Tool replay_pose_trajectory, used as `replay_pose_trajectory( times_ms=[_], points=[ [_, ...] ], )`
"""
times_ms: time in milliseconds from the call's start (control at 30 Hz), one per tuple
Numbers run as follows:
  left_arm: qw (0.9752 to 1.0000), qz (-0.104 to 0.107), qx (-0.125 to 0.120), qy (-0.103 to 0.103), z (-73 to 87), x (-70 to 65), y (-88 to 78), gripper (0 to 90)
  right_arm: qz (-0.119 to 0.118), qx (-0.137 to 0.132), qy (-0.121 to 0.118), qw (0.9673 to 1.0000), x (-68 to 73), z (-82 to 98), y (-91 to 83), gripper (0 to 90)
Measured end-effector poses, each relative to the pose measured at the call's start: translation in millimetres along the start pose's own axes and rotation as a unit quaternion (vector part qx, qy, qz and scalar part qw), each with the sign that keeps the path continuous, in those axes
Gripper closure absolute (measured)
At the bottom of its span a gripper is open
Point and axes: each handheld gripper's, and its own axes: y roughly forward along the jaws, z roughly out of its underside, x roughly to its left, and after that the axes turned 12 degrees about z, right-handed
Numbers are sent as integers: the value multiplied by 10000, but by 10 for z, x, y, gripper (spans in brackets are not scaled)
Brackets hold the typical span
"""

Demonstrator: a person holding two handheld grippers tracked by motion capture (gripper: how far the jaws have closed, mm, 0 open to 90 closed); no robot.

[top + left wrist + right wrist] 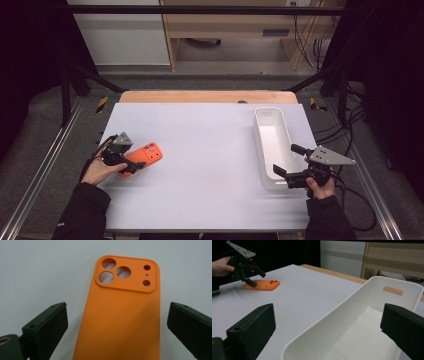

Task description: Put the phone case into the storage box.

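- Left gripper [134, 165] hangs right over the orange phone case [144, 156], on the left side of the white table [210, 145].
- Its jaws stand wide open, one on each long side of the case, and they hold nothing yet.
- In the left gripper view, the orange phone case [125, 315] lies flat with its back up. Its long way runs straight ahead from the gripper, and the camera holes are at the far end.
- Closing the jaws looks like the next job, because they already line up across the short way.
- Right gripper [286, 165] is open too, and empty. It waits at the near end of the white bin [266, 131], well apart from the case.
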Motion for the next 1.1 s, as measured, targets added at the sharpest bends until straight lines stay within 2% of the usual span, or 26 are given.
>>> replay_pose_trajectory(
  times_ms=[433,667,1100],
  points=[
    [9998,60,168,-15,36,19,65,80,-3,4,1,10000,0,0,1,5],
    [9997,136,195,-9,39,20,88,117,-4,0,3,10000,-1,0,1,5],
    [9996,191,200,-43,43,35,87,124,-7,-1,-1,10000,-3,-1,0,5]
  ],
)
